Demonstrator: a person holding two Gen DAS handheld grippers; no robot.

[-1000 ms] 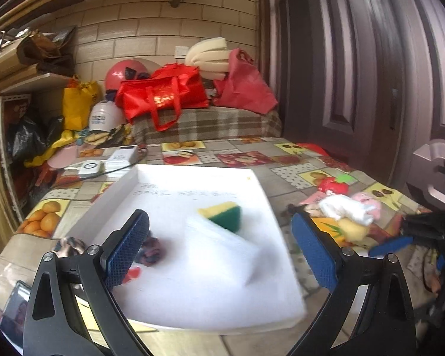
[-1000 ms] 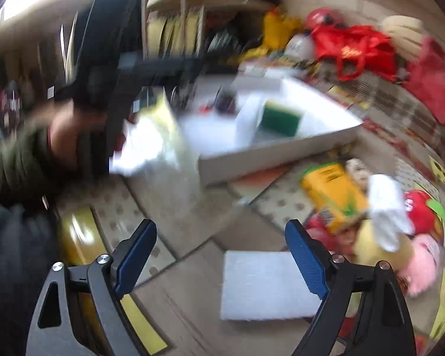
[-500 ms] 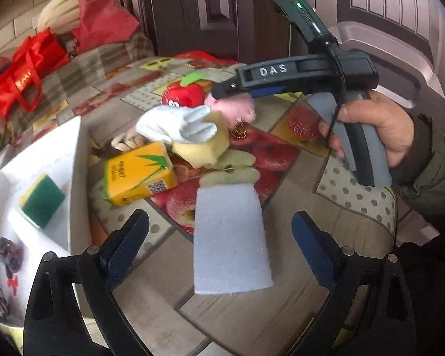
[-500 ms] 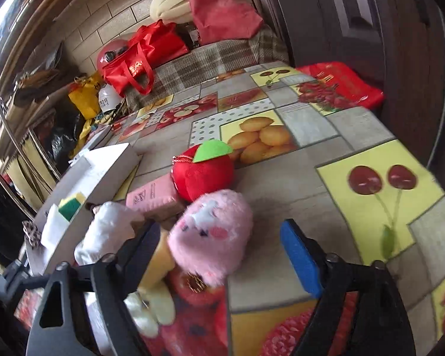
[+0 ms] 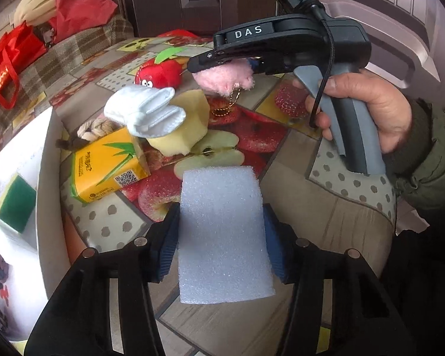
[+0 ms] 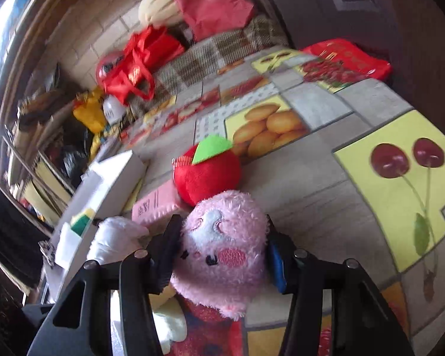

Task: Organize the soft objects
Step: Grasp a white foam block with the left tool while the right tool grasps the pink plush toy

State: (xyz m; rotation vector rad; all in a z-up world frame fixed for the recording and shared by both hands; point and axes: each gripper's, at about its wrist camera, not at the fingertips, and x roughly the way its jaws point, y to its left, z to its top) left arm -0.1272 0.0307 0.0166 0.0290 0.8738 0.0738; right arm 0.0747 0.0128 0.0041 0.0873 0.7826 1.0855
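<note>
the white foam block (image 5: 224,231) lies on the table (image 5: 326,216), and the left claw (image 5: 221,240), angled steeply down, has just closed its pads against both sides. the right claw (image 6: 222,252), in a hand (image 5: 370,109), has just closed on the pink plush toy (image 6: 222,249). the white tray (image 5: 49,195) stands left; bare table lies right.

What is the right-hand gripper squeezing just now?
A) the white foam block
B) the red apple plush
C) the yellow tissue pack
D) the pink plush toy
D: the right gripper has its pads pressed on both sides of the pink plush toy, on the fruit-print tablecloth.
</note>
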